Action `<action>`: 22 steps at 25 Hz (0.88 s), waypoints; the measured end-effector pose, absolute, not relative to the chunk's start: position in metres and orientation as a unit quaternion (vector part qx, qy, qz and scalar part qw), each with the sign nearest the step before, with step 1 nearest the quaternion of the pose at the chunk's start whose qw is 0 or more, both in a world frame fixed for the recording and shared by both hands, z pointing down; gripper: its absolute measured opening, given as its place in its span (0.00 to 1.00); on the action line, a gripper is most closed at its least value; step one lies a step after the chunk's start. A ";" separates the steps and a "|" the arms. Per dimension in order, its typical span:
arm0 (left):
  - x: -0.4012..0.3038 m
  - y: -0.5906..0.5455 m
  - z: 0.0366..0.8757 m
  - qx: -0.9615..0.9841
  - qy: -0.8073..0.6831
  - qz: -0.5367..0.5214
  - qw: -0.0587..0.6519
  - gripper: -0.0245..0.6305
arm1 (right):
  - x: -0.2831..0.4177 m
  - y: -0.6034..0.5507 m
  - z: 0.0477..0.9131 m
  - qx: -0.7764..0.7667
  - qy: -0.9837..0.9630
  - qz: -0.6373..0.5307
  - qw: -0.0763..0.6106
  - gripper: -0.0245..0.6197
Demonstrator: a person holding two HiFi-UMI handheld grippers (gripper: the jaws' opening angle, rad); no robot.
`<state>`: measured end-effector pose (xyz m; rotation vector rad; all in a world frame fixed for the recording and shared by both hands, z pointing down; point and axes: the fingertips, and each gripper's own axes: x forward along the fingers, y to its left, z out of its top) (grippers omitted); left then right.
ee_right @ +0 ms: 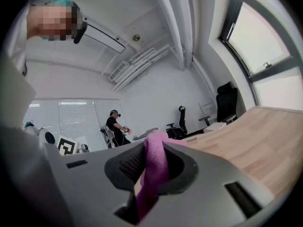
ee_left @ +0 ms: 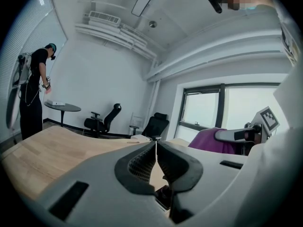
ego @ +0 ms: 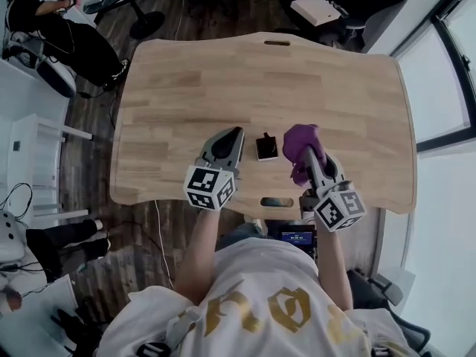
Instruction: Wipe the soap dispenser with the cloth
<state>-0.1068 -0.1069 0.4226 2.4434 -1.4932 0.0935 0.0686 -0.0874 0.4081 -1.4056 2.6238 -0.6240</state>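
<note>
The soap dispenser [ego: 266, 147], small and black with a pale top, stands on the wooden table [ego: 223, 73] near its front edge. My left gripper [ego: 236, 134] hovers just left of the dispenser, jaws shut with nothing between them. In the left gripper view the closed tips [ee_left: 155, 145] meet, and a dark part of the dispenser [ee_left: 164, 195] shows below them. My right gripper [ego: 306, 155] is just right of the dispenser, shut on the purple cloth [ego: 301, 141]. A fold of cloth [ee_right: 154, 169] is pinched in the right gripper [ee_right: 154, 148]. Cloth [ee_left: 208, 141] also shows beside the left gripper.
A slot [ego: 277, 201] is cut in the table's near edge and another slot [ego: 277, 43] at the far edge. A small screen [ego: 297, 236] sits below the front edge. Another person [ee_left: 33, 93] stands by a round table [ee_left: 64, 107]; office chairs [ee_left: 106, 119] line the wall.
</note>
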 end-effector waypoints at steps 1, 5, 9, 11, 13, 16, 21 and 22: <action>-0.108 -0.109 0.423 0.844 -0.517 0.030 0.139 0.05 | 0.067 -0.090 0.408 -0.458 0.864 -0.203 0.049 0.12; -0.111 -0.115 0.428 0.840 -0.521 0.030 0.149 0.05 | 0.060 -0.098 0.412 -0.445 0.874 -0.194 0.022 0.12; -0.106 -0.120 0.436 0.843 -0.514 0.039 0.152 0.05 | 0.058 -0.104 0.418 -0.436 0.877 -0.201 0.022 0.12; -0.106 -0.120 0.442 0.843 -0.513 0.042 0.157 0.05 | 0.057 -0.105 0.423 -0.434 0.878 -0.200 0.016 0.12; -0.106 -0.120 0.447 0.841 -0.514 0.043 0.161 0.05 | 0.057 -0.105 0.427 -0.434 0.881 -0.191 0.002 0.12; -0.102 -0.115 0.452 0.841 -0.514 0.046 0.166 0.05 | 0.060 -0.103 0.430 -0.437 0.883 -0.173 -0.022 0.12; -0.098 -0.102 0.471 0.838 -0.511 0.063 0.178 0.05 | 0.061 -0.098 0.444 -0.432 0.883 -0.183 -0.032 0.12; -0.097 -0.101 0.473 0.838 -0.510 0.065 0.180 0.05 | 0.060 -0.097 0.446 -0.430 0.883 -0.185 -0.034 0.12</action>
